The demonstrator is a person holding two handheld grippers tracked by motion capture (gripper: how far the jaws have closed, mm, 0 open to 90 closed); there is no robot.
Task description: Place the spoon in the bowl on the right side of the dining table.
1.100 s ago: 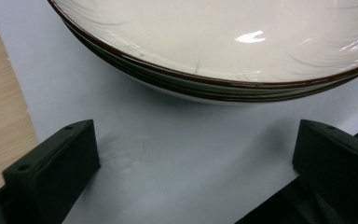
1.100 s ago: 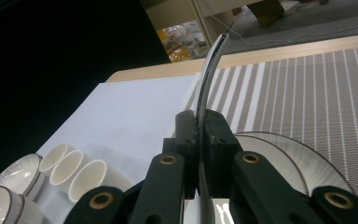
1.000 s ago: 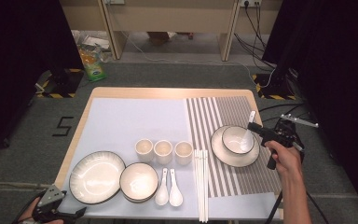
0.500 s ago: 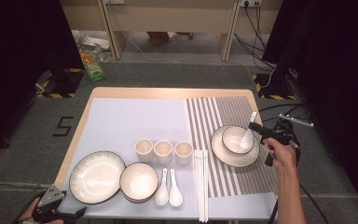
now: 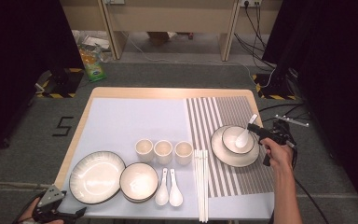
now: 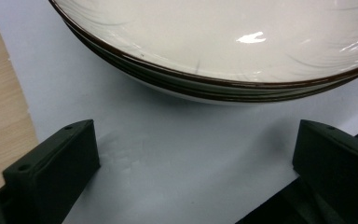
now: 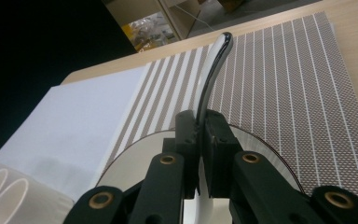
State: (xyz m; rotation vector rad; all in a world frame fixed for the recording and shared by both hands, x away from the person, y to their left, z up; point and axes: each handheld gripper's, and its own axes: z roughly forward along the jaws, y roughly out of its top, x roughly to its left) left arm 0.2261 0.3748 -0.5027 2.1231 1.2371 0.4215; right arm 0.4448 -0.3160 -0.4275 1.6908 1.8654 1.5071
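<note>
Evidently setting a place, the right hand-held gripper was clenched on the curved handle of a glossy white spoon, its scoop resting inside a small dark-rimmed bowl that sat on a plate on the striped woven mat at the bench's right. Meanwhile the left hand-held gripper waited released at the bench's near left corner, jaws wide apart over the smooth pale mat just before a shallow, shiny wide plate, seemingly ready for later pieces.
</note>
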